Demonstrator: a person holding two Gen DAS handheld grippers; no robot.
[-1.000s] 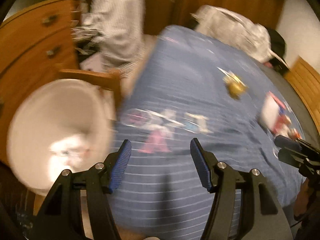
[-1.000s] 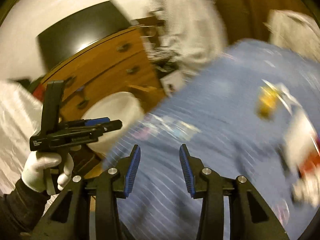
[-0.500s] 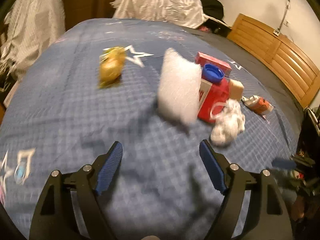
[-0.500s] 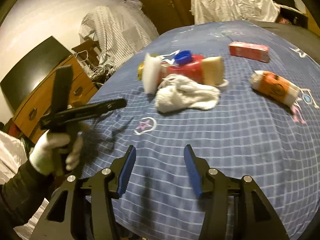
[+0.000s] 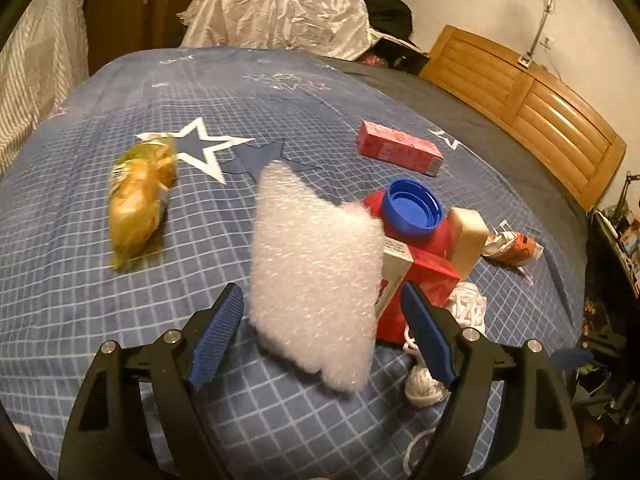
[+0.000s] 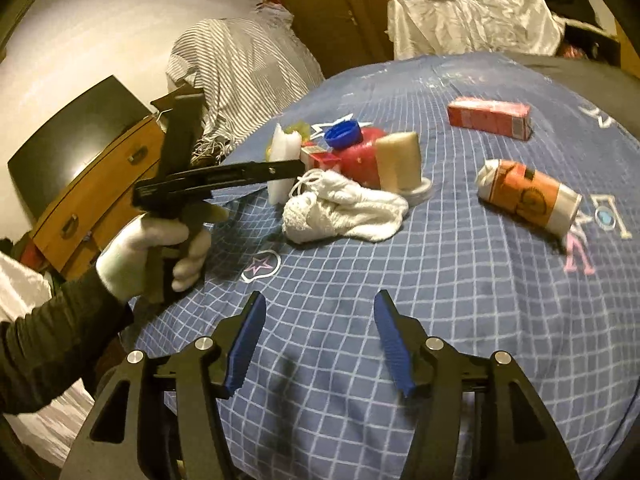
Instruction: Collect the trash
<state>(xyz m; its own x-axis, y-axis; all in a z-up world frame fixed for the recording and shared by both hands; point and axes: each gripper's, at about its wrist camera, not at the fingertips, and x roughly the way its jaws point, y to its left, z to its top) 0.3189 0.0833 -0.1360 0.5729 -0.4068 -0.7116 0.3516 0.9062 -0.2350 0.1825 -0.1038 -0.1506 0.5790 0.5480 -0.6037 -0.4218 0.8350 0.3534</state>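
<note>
Trash lies on a blue checked bedspread point(image 5: 80, 300). My left gripper point(image 5: 320, 334) is open, its jaws on either side of an upright white bubble-wrap piece point(image 5: 316, 276), not touching it. Behind it are a red box point(image 5: 420, 280), a red container with a blue cap point(image 5: 412, 208), a beige sponge point(image 5: 466, 236) and a white cloth point(image 5: 464, 308). A yellow wrapper point(image 5: 138, 204) lies to the left. My right gripper point(image 6: 318, 346) is open and empty above the bedspread point(image 6: 480, 320), short of the white cloth point(image 6: 344, 204). An orange wrapper point(image 6: 528, 196) lies to its right.
A pink carton point(image 5: 400, 152) lies farther back on the bed. A wooden headboard point(image 5: 520, 100) runs along the right. A wooden dresser point(image 6: 92, 184) and striped cloth point(image 6: 240, 68) stand beyond the bed's left edge. Crumpled plastic sheeting point(image 5: 280, 20) is at the far end.
Both views have swung from the white bin and dresser to the trash on the bed. My left gripper has closed in on the bubble-wrap piece. Both grippers stay open.
</note>
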